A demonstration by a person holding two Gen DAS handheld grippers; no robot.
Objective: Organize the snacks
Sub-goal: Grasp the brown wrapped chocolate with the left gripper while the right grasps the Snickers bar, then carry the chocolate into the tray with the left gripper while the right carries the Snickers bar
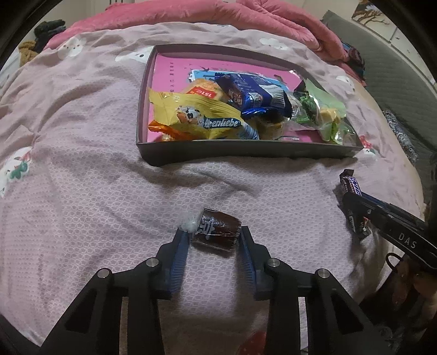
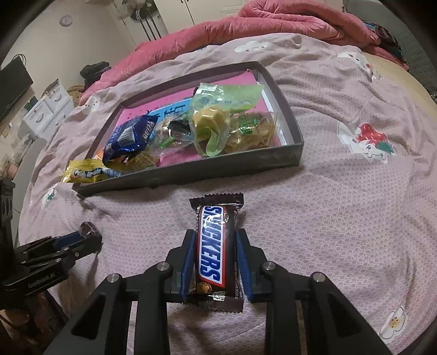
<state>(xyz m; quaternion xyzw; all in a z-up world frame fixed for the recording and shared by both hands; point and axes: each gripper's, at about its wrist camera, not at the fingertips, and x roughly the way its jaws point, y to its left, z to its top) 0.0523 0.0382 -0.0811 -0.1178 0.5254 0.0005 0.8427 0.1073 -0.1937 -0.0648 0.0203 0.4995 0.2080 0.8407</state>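
Observation:
My left gripper (image 1: 214, 232) is shut on a small brown-wrapped candy (image 1: 217, 233), held crosswise between the blue pads just above the pink bedspread. My right gripper (image 2: 215, 234) is shut on a Snickers bar (image 2: 214, 245), which lies lengthwise between its fingers. The right gripper and the Snickers bar (image 1: 352, 185) also show at the right edge of the left wrist view. The left gripper with its candy (image 2: 88, 229) shows at the left of the right wrist view. A dark shallow box (image 1: 245, 153) with a pink bottom sits ahead, holding several snack packs.
In the box lie a yellow Alpenliebe bag (image 1: 196, 117), a blue packet (image 1: 254, 94) and green-wrapped snacks (image 1: 325, 112). A rumpled red quilt (image 2: 273, 24) lies behind the box. White drawers (image 2: 46, 109) stand beyond the bed's left side.

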